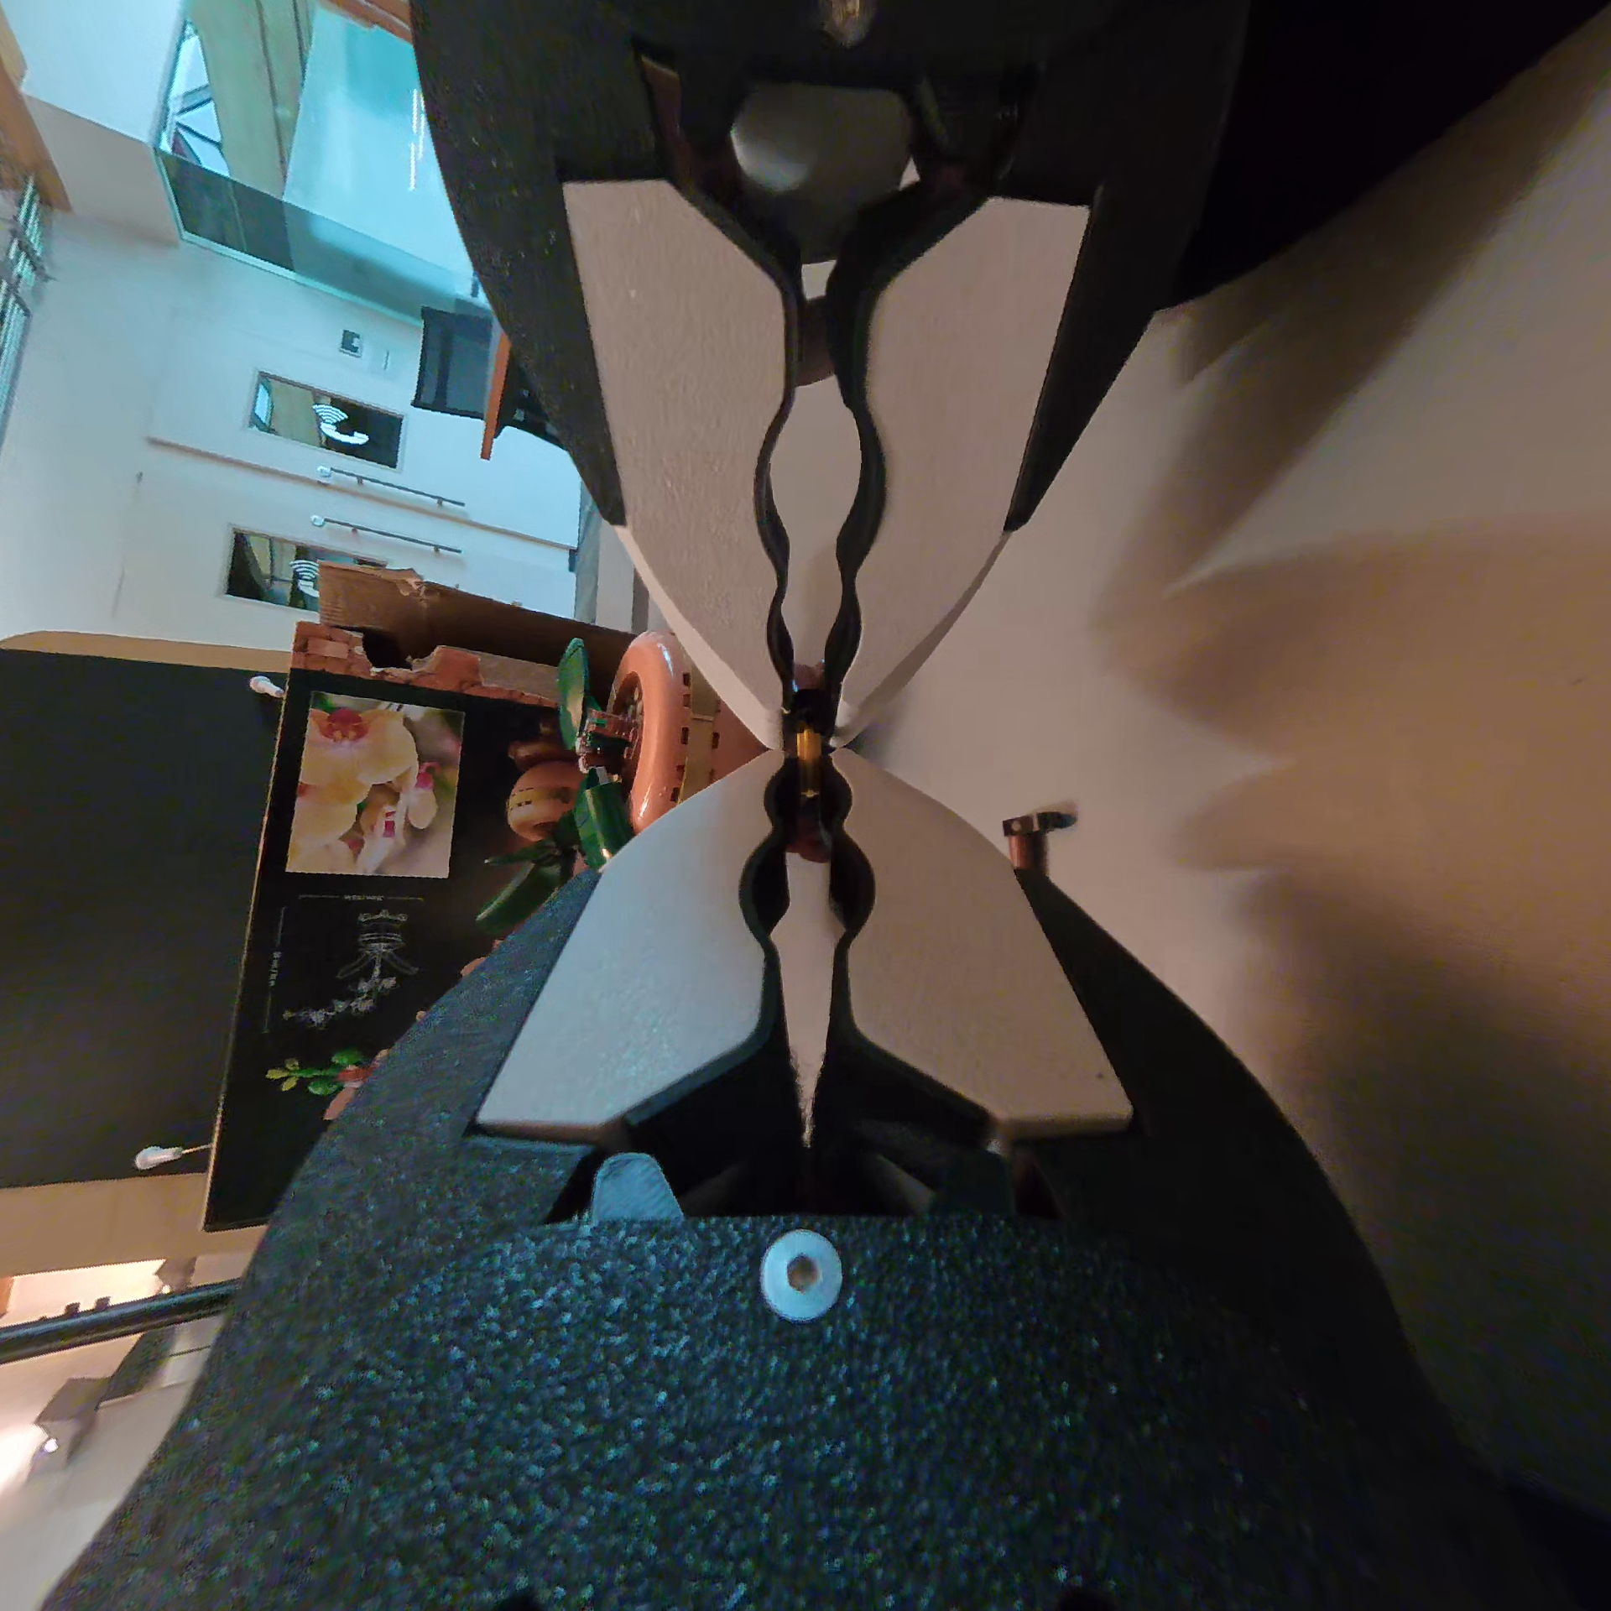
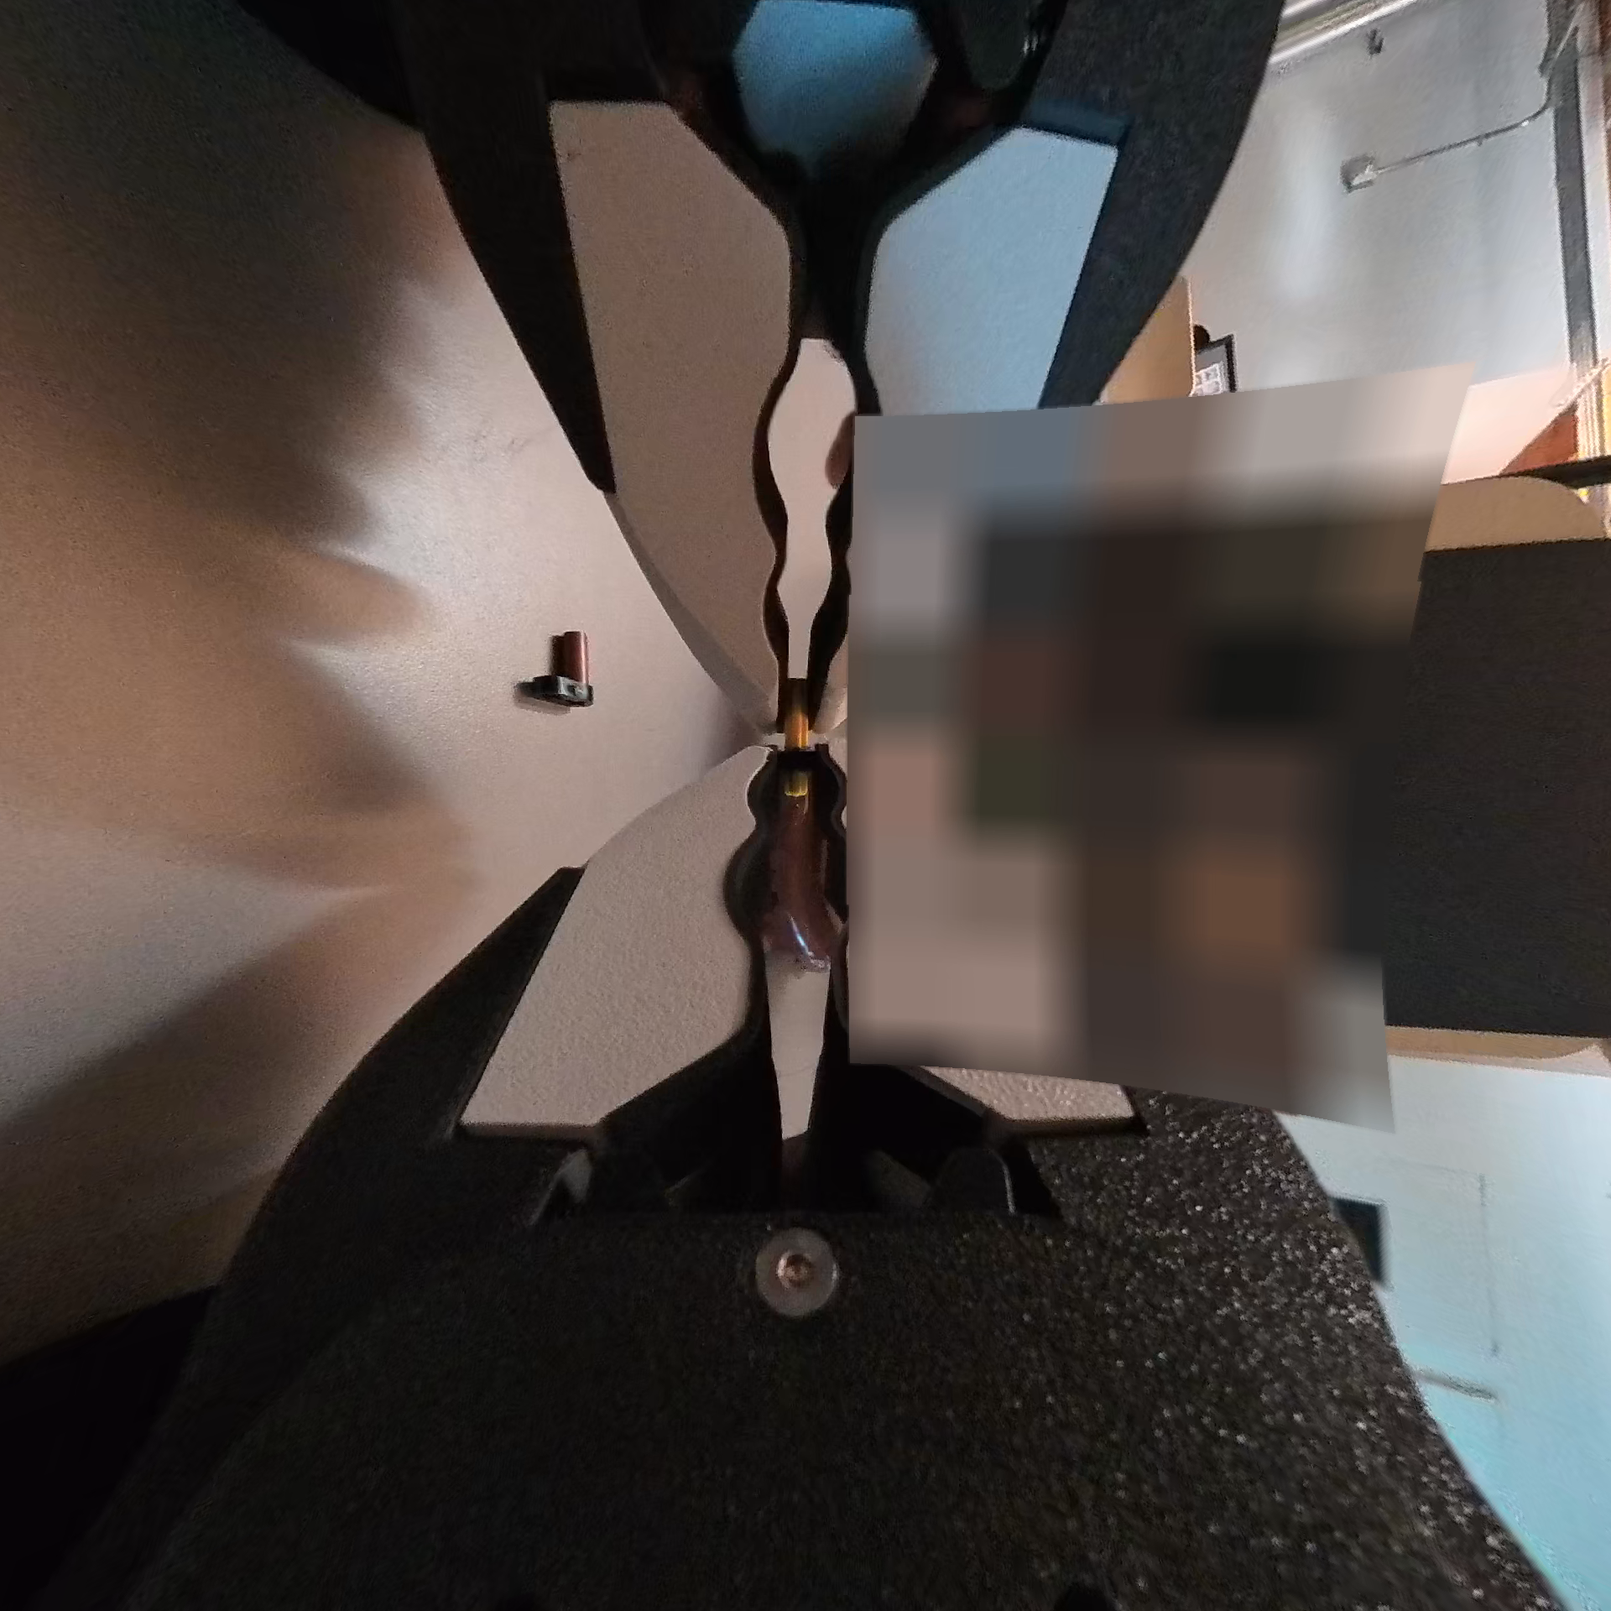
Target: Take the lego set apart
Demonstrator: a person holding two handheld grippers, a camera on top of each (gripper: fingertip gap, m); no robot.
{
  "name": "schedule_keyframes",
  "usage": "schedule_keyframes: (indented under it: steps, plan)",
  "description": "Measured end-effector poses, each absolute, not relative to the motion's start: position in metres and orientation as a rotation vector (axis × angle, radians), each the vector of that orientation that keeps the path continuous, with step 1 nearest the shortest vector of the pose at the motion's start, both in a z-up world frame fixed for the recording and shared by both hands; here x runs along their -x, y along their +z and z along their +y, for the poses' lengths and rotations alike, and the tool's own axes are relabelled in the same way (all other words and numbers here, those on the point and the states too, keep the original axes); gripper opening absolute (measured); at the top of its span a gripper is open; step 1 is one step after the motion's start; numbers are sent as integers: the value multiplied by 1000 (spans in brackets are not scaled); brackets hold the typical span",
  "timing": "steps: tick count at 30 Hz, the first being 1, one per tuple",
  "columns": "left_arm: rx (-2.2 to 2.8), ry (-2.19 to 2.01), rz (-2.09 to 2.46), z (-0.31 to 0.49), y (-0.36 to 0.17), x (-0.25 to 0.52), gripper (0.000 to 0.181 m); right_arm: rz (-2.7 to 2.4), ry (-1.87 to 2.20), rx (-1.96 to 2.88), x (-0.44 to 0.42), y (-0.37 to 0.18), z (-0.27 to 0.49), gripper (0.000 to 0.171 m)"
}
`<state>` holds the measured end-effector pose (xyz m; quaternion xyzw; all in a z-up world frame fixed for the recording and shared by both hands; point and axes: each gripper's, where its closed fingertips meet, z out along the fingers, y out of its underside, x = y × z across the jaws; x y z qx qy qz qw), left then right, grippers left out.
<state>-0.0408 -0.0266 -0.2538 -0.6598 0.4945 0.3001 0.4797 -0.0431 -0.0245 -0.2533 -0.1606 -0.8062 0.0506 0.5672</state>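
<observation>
My two grippers meet tip to tip over the white table (image 1: 1308, 610), both shut on one small lego piece. It is a brown stem (image 2: 791, 880) with a yellow pin (image 2: 795, 719) at its end. My right gripper (image 2: 795, 771) clamps the brown stem. My left gripper (image 1: 806, 780) clamps the yellow pin (image 1: 806, 757) and a small brown bit (image 1: 811, 850) behind it. The left gripper (image 2: 797, 697) comes in from the top of the right wrist view, and the right gripper (image 1: 806, 706) from the top of the left wrist view. The rest of the lego set, a pink pot (image 1: 649, 741) with green leaves, stands behind.
A loose small brown and black lego part (image 1: 1035, 839) lies on the table beside the grippers; it also shows in the right wrist view (image 2: 565, 669). The dark lego box (image 1: 375, 872) stands upright behind the pot. A mosaic patch covers much of the right wrist view. Only a small space, under 4 cm, lies between the two pairs of fingers.
</observation>
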Motion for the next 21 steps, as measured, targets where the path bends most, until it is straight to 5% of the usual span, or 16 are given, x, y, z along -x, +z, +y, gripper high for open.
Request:
schedule_keyframes:
  steps: [4, 6, 9, 21]
  plan:
    - [1628, 755, 1195, -28, -253, 48, 4, -1923, 88, 444, 42, -259, -15, 6]
    - [1639, 725, 1029, -36, -232, 76, 3, -2001, -222, 619, 23, -289, 52, 7]
    - [1658, 624, 961, -34, -224, 83, 3, -1827, 245, 578, 44, -233, -2, 6]
    - [1764, 283, 838, -33, -246, 76, 4, -2011, 724, 883, 33, -267, -10, 7]
